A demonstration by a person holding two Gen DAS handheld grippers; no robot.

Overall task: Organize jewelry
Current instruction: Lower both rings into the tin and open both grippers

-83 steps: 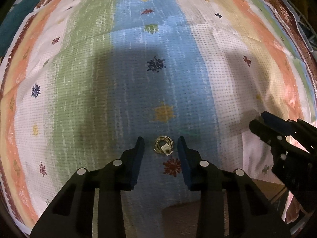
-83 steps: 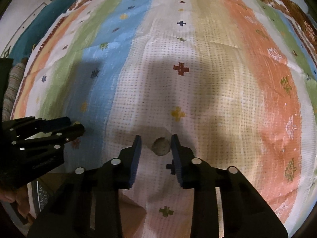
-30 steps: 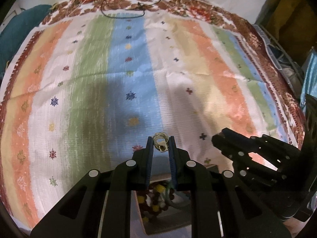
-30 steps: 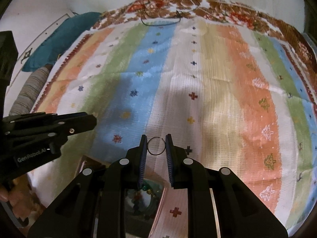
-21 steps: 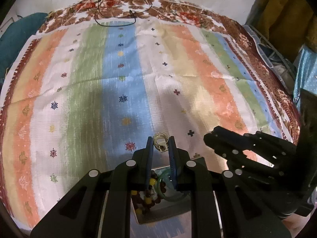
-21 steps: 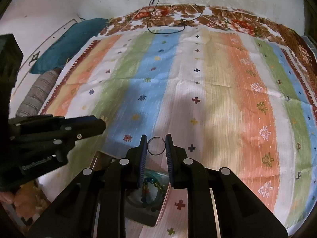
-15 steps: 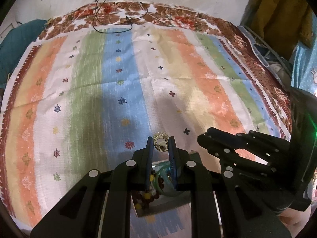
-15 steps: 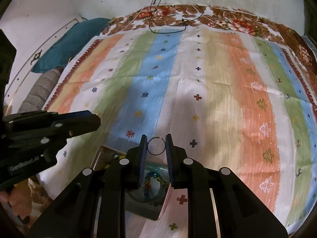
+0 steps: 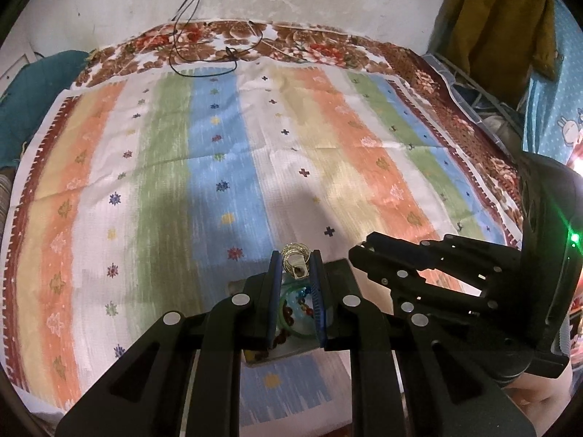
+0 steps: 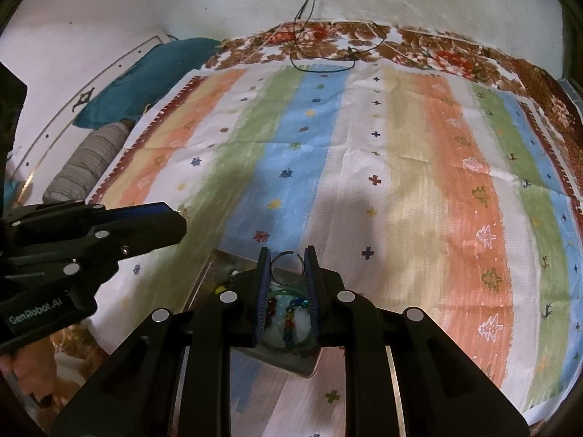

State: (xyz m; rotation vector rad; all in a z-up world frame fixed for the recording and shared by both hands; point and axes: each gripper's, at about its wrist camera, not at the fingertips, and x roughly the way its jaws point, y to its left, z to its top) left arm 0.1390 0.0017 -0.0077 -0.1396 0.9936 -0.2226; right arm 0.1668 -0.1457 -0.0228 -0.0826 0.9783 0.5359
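My left gripper (image 9: 296,261) is shut on a small gold ring with a white tag (image 9: 296,257) and holds it in the air above a jewelry box (image 9: 280,351) with beads and a green bangle inside. My right gripper (image 10: 286,262) is shut on a thin open wire ring (image 10: 286,266) and holds it above the same box (image 10: 291,362), where coloured beads (image 10: 291,318) and a green bangle show between the fingers. The right gripper shows at the right of the left wrist view (image 9: 368,251). The left gripper shows at the left of the right wrist view (image 10: 175,224).
A striped cloth (image 9: 233,167) covers the bed. A black cable (image 9: 204,58) lies at its far edge. A teal pillow (image 10: 145,73) and a grey roll (image 10: 87,167) lie at the left. A yellow garment (image 9: 499,18) hangs at the right.
Both grippers have risen and pulled back with their rings. The jewelry box has come further into view beneath the fingers.
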